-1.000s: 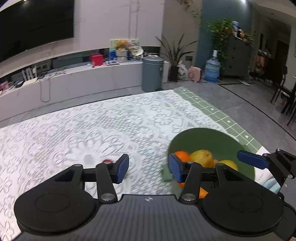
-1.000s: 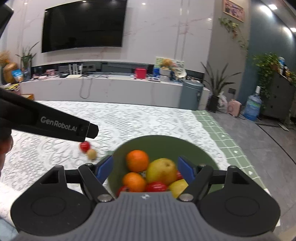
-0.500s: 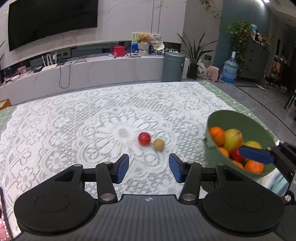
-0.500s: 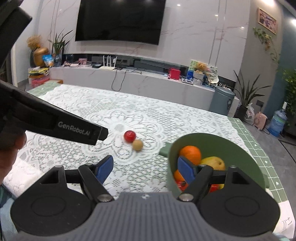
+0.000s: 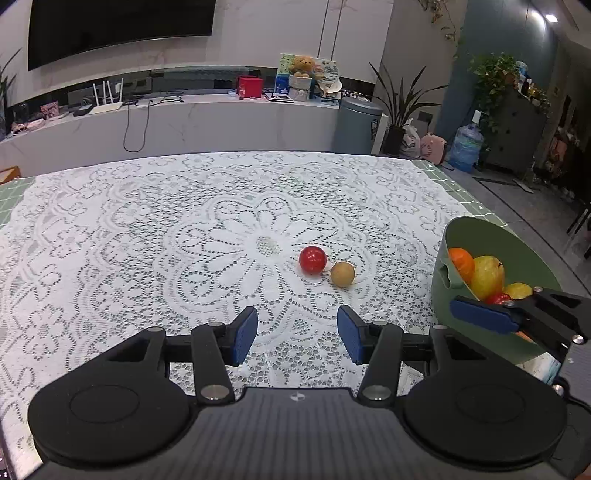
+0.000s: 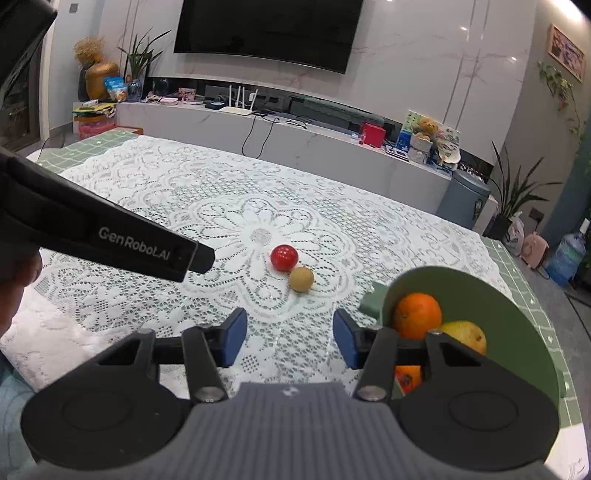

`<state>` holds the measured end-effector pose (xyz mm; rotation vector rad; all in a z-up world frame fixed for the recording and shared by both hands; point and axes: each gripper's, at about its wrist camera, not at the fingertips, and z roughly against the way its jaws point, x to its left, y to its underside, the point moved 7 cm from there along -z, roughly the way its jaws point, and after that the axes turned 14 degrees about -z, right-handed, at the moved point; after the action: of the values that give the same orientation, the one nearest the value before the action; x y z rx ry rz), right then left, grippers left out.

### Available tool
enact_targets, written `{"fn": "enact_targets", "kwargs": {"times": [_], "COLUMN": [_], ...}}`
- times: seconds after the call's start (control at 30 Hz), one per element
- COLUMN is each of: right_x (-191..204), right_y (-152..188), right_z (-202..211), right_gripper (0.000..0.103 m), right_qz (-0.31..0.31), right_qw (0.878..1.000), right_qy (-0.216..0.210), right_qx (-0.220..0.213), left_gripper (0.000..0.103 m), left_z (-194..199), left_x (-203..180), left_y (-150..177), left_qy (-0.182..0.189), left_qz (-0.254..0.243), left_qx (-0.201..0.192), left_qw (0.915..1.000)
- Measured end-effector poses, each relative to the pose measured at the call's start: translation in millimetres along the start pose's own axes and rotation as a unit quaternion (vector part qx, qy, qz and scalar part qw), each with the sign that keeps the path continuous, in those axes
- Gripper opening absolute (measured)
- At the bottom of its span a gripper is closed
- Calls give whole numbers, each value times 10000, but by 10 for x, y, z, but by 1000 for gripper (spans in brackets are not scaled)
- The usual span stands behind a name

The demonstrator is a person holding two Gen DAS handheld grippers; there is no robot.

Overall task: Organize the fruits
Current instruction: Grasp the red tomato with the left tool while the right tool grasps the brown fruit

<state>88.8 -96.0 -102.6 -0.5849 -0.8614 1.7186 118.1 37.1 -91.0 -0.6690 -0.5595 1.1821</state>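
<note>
Tongs [image 5: 297,334] short of red fruit [image 5: 312,260]

- Left wrist view looks forward and down along its jaws, low over the lace-covered bench [image 5: 147,229].
- Right wrist view does likewise, from further right.
- Both share the red fruit [image 5: 312,260], tan fruit [image 5: 342,274], green bowl [image 5: 517,251] and TV wall.

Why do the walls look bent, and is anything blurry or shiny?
Left wrist view: the fisheye lens bows the counter; the red fruit is sharp with a small glare spot. Right wrist view: the TV curves and ceiling lights reflect on the wall.
</note>
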Motion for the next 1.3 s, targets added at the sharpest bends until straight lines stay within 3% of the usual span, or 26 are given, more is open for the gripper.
{"fn": "enact_targets", "kwargs": {"times": [0.37, 0.5, 0.83, 1.3], "right_x": [-14, -73, -205, -304], "right_y": [-185, -301, -477, -534], "right_z": [-335, -479, -776, -1197], "right_gripper": [29, 23, 23, 23], "right_qz": [361, 389, 1076, 521], "right_qw": [9988, 9971, 9876, 9748], "right_qy": [-177, -348, -371, -924], "right_qx": [280, 561, 1078, 1963], "left_gripper": [59, 58, 58, 55], "left_z": [-204, -278, -479, -941], "left_x": [86, 90, 105, 128], "left_y": [-35, -60, -94, -241], "left_qy": [221, 333, 565, 599], "left_qz": [-76, -179, -271, -622], "left_qx": [66, 61, 88, 301], "left_qw": [9997, 9993, 9980, 9958]}}
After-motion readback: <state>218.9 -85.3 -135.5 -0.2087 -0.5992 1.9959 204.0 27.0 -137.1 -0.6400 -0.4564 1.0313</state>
